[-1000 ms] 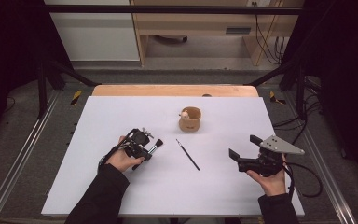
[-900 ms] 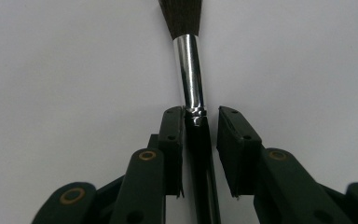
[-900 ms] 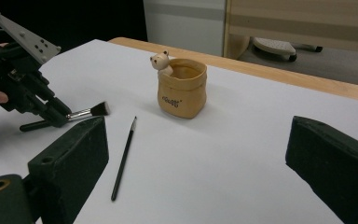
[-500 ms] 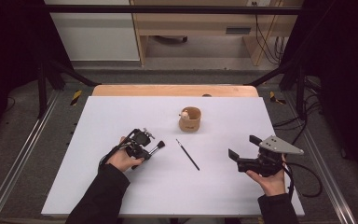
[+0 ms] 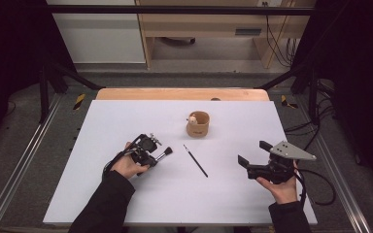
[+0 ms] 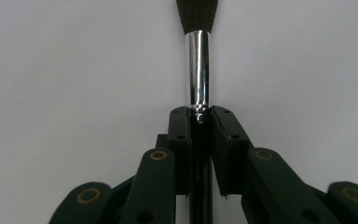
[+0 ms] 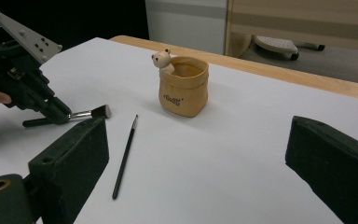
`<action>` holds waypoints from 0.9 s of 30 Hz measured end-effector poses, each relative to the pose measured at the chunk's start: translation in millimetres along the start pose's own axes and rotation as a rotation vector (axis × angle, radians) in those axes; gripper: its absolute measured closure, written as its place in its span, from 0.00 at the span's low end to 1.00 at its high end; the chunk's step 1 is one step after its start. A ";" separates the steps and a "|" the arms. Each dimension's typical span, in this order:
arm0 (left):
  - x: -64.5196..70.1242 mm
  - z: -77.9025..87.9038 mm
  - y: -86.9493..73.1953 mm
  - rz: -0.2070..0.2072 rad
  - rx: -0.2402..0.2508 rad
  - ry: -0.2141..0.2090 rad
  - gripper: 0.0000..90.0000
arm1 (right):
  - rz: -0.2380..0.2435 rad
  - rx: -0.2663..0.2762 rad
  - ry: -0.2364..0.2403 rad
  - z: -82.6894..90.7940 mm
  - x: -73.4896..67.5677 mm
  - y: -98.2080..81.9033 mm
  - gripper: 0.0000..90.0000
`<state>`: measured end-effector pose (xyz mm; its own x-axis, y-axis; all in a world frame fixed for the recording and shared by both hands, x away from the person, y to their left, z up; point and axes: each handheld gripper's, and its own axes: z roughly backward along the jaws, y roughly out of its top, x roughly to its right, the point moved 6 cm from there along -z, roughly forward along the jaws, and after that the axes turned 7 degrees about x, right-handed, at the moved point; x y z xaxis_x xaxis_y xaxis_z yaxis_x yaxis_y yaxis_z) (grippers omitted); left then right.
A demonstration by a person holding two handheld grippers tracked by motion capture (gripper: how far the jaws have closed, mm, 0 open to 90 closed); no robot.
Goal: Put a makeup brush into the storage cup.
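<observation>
While clamped in left gripper (image 6: pixel 199 122): brush (image 6: pixel 198 65), chrome ferrule, dark bristles; blk handle.

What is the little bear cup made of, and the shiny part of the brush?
The bear cup looks like glazed ceramic shaped like a tan sack: smooth, faintly glossy, though it may be resin. The brush has a collar that looks like polished metal, mirror-bright with sharp reflections; its tip is dark, soft-looking hair.

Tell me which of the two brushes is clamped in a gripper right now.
The thick makeup brush with the chrome ferrule and dark bushy head, clamped in the left gripper. The thin black liner brush lies free on the white table.
</observation>
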<state>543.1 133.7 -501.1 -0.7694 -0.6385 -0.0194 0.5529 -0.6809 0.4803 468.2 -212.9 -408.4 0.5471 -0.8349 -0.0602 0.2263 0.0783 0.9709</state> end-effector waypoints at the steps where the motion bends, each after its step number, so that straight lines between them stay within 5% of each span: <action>1: 0.4 0.8 0.4 0.004 0.009 0.000 0.88 | 0.000 0.000 0.000 0.0 0.0 0.0 0.07; 5: 1.3 1.6 -1.6 -0.027 -0.010 -0.001 0.88 | 0.000 -0.001 0.003 -0.1 -0.3 -0.1 0.07; 12: 3.1 0.9 -0.7 -0.027 -0.004 -0.012 0.88 | 0.002 -0.001 0.003 -0.4 -0.5 -0.2 0.07; 27: 6.2 0.0 -2.9 -0.056 -0.069 -0.018 0.87 | 0.002 -0.002 0.005 -0.3 -0.8 -0.2 0.07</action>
<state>536.7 131.7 -502.6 -0.8049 -0.5928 -0.0284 0.5294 -0.7388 0.4169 468.0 -212.1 -408.6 0.5517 -0.8319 -0.0594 0.2266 0.0810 0.9706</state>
